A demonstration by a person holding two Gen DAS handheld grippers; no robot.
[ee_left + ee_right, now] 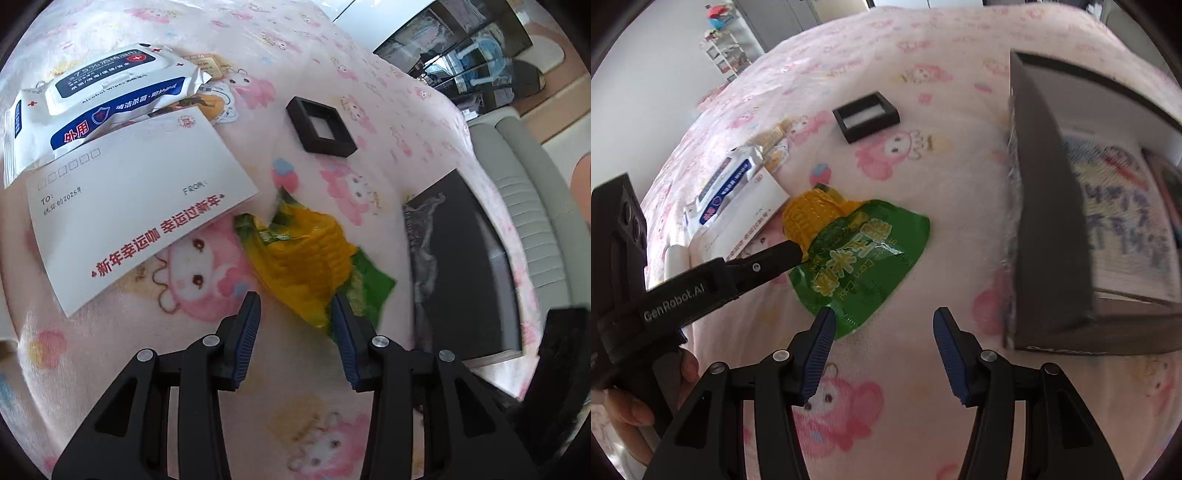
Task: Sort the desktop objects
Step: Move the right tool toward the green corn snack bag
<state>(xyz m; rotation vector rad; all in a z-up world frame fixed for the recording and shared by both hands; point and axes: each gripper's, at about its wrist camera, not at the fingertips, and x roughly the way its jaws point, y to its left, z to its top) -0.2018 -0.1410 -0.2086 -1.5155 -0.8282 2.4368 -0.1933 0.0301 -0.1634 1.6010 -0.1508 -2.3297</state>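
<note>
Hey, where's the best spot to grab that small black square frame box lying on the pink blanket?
Pinch one raised side wall of the black square frame box from above. It lies flat with its hollow centre up, apart from other items, so one finger fits inside.

A green and yellow snack bag printed with a corn cob lies flat and crinkled in the middle of the pink cartoon blanket. Left of it a white envelope with red lettering lies face up, its far corner tucked under a white and blue pack of wet wipes. Farther off sits a small black square frame. On the right stands an open dark box with printed items inside.
</note>
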